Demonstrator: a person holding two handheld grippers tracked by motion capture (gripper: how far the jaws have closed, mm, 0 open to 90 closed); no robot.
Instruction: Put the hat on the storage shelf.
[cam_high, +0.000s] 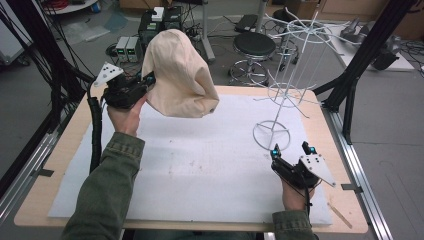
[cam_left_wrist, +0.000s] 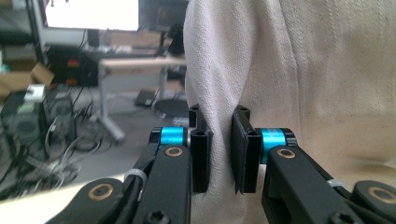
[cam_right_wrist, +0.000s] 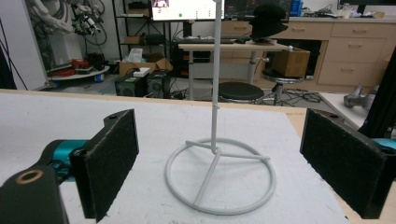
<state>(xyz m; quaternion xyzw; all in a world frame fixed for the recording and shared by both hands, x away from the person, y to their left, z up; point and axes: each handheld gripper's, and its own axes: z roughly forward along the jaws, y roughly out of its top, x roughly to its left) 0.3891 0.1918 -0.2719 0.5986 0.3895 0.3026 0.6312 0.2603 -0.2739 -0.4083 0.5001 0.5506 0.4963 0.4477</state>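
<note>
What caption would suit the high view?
Left gripper lifts a beige hat while the open right gripper faces a white wire stand.

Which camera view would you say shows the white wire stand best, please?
The high view: the whole stand shows there, ring base, pole and hooked arms. The right gripper view shows its ring base and lower pole close up between the open fingers. The left gripper view looks at the beige cloth instead.

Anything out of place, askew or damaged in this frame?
Nothing stands out. The left tool is shut on a fold of the beige cloth hat, held up off the table. The white wire rack stands upright on its ring base, with the right tool open beside it.
</note>
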